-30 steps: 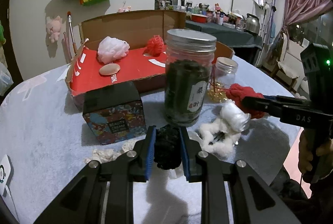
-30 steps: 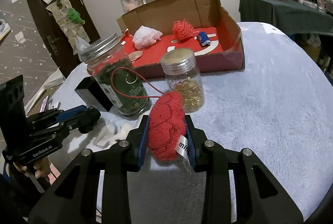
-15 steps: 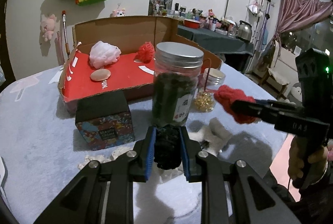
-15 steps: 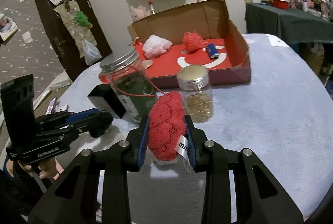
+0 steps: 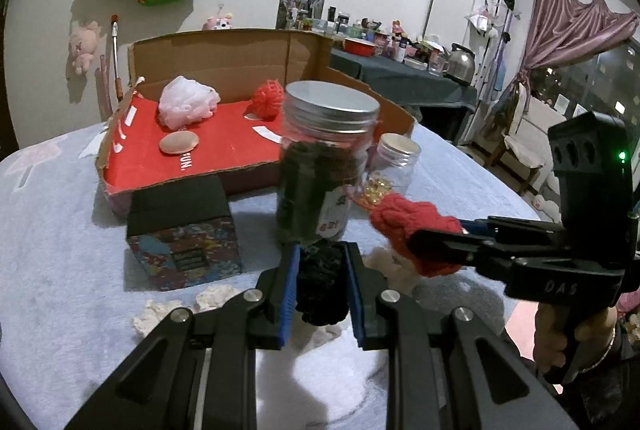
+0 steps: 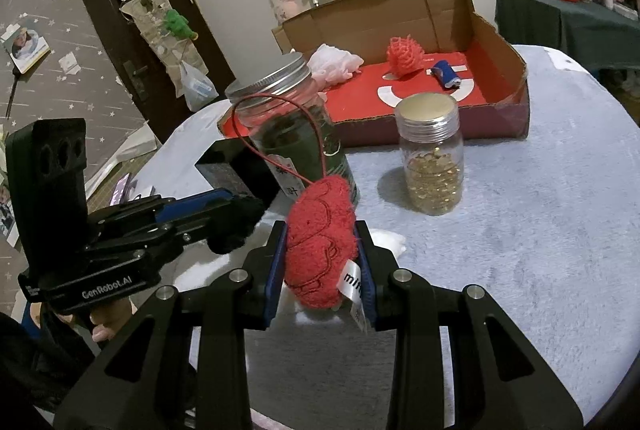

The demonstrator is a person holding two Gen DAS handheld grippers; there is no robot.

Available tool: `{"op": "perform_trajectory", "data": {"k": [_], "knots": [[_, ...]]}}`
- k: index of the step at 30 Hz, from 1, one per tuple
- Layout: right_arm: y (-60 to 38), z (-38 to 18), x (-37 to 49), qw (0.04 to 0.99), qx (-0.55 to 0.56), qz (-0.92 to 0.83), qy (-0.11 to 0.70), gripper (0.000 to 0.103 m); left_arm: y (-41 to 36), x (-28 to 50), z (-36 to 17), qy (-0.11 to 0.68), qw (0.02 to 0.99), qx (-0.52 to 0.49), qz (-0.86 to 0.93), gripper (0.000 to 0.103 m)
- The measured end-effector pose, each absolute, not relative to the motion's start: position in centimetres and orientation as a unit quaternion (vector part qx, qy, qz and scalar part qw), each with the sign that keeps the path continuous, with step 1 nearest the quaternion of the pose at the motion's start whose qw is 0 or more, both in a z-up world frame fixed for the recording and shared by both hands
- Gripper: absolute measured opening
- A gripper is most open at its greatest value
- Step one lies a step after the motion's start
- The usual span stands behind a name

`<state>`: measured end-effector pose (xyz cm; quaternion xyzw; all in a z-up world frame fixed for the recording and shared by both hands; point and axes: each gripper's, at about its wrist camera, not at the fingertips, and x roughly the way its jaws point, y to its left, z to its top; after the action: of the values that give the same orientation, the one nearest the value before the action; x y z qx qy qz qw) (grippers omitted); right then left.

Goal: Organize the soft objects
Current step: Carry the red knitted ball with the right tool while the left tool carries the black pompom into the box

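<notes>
My left gripper (image 5: 322, 284) is shut on a black fuzzy ball (image 5: 322, 286) and holds it above the table, in front of the tall jar. It also shows in the right wrist view (image 6: 236, 220). My right gripper (image 6: 322, 262) is shut on a red plush pouch (image 6: 320, 248) with a red cord loop and a white tag. That pouch shows in the left wrist view (image 5: 416, 236). The red-lined cardboard box (image 5: 224, 146) holds a pink mesh puff (image 5: 186, 106), a red mesh ball (image 5: 267, 98), a beige pad (image 5: 179, 143) and a small blue item (image 6: 446, 74).
A tall jar of dark leaves (image 5: 326, 166) and a small jar of gold beads (image 6: 432, 158) stand between the grippers and the box. A black patterned box (image 5: 182, 230) sits at the left. White fluffy pieces (image 5: 208, 302) lie on the blue-grey table cover (image 6: 540, 230).
Both grippers have risen and drawn back from the table with their objects still held. The white fluffy toy now lies lower, mostly hidden behind the grippers.
</notes>
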<state>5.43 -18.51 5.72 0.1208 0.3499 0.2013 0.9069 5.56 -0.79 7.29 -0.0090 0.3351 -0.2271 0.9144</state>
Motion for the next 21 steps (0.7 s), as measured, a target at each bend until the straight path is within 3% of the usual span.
{"op": "perform_trajectory", "data": {"k": [21], "knots": [[-25.8,4.7,5.6,0.892,0.187,0.157,0.379,0.031,8.6,7.0,7.8,0.37,0.917,-0.039,-0.142,0.024]]}}
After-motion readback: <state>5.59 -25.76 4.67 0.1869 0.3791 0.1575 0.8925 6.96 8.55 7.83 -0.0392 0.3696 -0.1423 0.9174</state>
